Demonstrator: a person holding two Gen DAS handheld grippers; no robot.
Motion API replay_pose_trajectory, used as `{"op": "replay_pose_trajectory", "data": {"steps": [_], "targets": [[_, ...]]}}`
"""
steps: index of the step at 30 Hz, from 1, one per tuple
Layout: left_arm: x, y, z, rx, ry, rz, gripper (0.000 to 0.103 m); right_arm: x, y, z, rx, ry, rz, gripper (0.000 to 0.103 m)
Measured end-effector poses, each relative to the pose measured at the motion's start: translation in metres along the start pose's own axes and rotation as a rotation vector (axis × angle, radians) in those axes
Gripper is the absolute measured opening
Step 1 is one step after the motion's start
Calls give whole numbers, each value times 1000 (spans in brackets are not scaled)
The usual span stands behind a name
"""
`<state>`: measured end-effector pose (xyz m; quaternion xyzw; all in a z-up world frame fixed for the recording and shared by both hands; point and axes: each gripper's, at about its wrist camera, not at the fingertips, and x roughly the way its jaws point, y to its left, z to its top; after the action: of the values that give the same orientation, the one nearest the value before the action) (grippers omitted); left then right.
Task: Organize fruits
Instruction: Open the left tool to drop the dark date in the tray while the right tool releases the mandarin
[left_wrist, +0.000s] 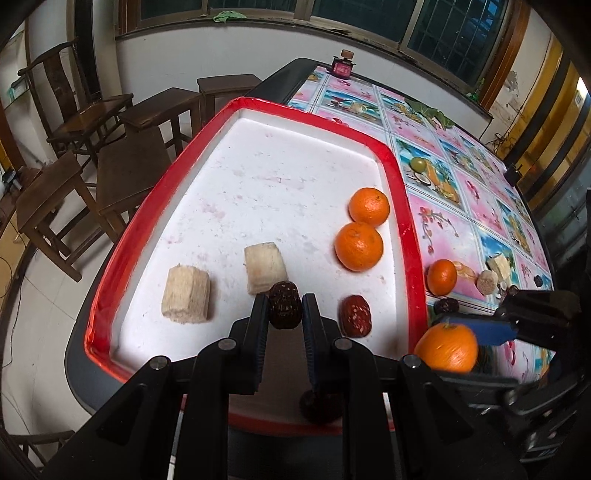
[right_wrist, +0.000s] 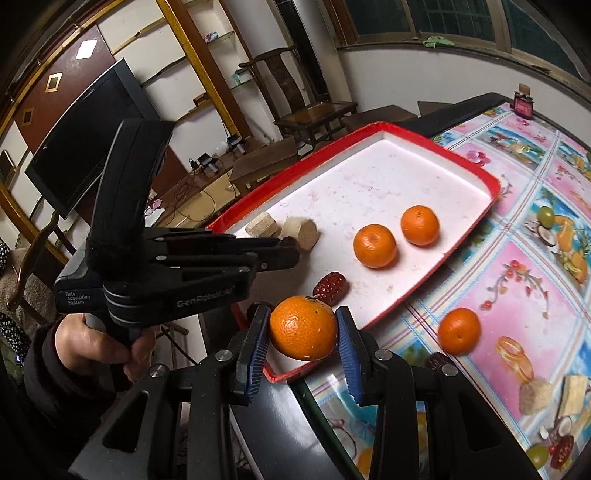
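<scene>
Left gripper (left_wrist: 284, 308) clamps a dark red date (left_wrist: 283, 304) above the red-rimmed tray (left_wrist: 400, 192), its long axis running along the fingers. Right gripper (right_wrist: 303, 334) grips a mandarin (right_wrist: 303, 328), stem uppermost, over the tray's near corner.

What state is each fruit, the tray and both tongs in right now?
Left tongs: shut on a date, over the tray.
Right tongs: shut on an orange, at the tray's corner.
Tray: holds two oranges, two cane pieces, one date.
Loose orange: on the tablecloth, outside the tray.
</scene>
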<state>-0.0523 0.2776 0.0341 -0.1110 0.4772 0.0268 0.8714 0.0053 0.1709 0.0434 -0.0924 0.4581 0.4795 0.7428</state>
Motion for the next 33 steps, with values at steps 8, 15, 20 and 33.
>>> {"op": "replay_pose_trajectory", "data": {"steps": [8, 15, 20, 33], "targets": [[6, 18, 4, -34, -3, 18, 16, 25, 3, 2, -28, 44, -6, 36], [14, 17, 9, -36, 4, 15, 16, 43, -2, 3, -31, 70, -35, 36], [20, 17, 19, -42, -3, 14, 16, 50, -12, 13, -19, 50, -94, 36], [22, 13, 19, -24, -8, 31, 16, 51, -20, 20, -44, 7, -165, 37]]}}
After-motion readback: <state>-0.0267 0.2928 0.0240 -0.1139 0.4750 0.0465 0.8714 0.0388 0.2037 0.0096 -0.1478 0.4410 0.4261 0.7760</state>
